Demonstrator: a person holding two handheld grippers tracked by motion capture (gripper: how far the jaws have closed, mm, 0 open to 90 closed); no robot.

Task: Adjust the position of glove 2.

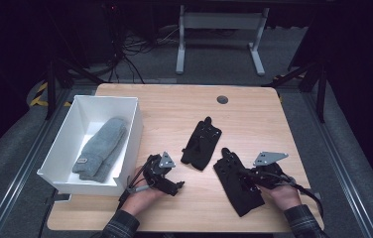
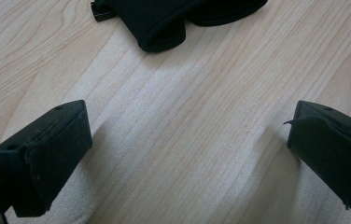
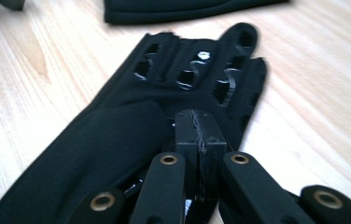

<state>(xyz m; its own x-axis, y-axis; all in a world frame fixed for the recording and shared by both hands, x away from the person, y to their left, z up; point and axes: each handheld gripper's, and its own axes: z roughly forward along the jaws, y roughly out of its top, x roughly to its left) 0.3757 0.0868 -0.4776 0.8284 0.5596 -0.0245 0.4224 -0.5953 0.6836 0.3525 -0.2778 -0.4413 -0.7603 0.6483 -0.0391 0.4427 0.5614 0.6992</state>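
The right hand-held gripper (image 1: 252, 174) has its jaws pressed together on the near black glove (image 1: 237, 184), pinching a fold of fabric at its middle — likely to lift it toward the white bin (image 1: 65, 144), where grey gloves (image 1: 101, 148) already lie. The left hand-held gripper (image 1: 173, 186) rests low over bare worktop (image 1: 254, 114) with jaws spread wide, holding nothing. A 2nd black glove (image 1: 202, 144) lies flat just beyond, between the 2 grippers. The pinched glove is matte black, with glossy cut-out ridges across the knuckles.
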